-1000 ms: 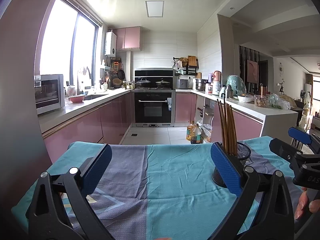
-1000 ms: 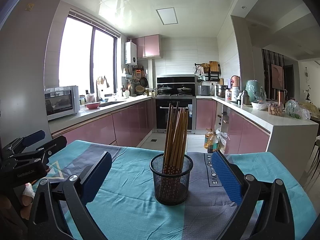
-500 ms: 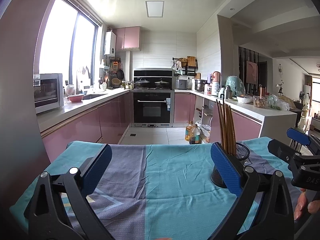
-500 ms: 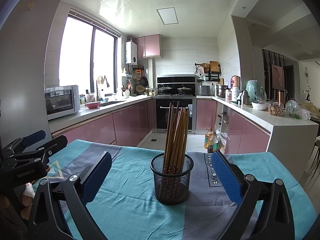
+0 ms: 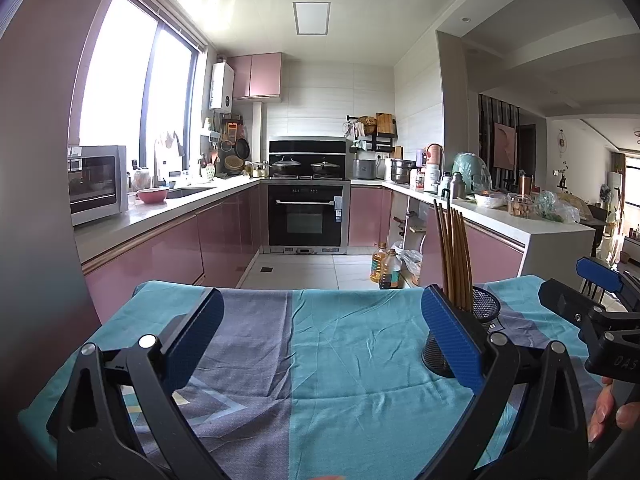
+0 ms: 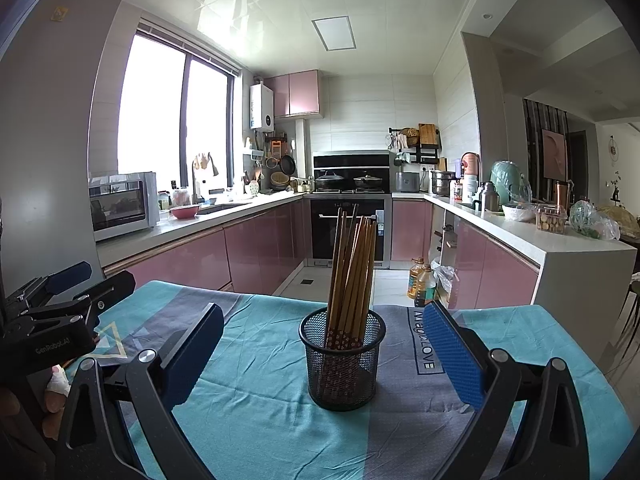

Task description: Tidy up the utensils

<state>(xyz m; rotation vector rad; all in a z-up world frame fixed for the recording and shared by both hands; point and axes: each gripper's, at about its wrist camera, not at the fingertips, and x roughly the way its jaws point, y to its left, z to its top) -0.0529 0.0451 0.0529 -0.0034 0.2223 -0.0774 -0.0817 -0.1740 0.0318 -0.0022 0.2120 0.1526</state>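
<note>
A black mesh holder [image 6: 342, 356] stands upright on the teal and grey tablecloth [image 6: 260, 360], with several brown wooden chopsticks [image 6: 354, 264] standing in it. My right gripper [image 6: 320, 352] is open, its blue pads on either side of the holder and nearer the camera, touching nothing. In the left wrist view the same holder [image 5: 486, 308] sits behind the right pad, chopsticks [image 5: 454, 256] rising above it. My left gripper [image 5: 320, 340] is open and holds nothing, over bare cloth. The right gripper [image 5: 596, 304] shows at that view's right edge, the left gripper [image 6: 60, 312] at the right wrist view's left edge.
Beyond the table's far edge [image 5: 320, 286] is a tiled kitchen floor with oil bottles [image 6: 420, 282]. Pink cabinets, an oven [image 6: 348, 232] and crowded counters ring the room. A person's fingers [image 5: 612, 412] hold the right tool's handle.
The left wrist view has drifted slightly, so the holder sits a touch lower and to the left. The right wrist view is almost unchanged; both grippers stay open.
</note>
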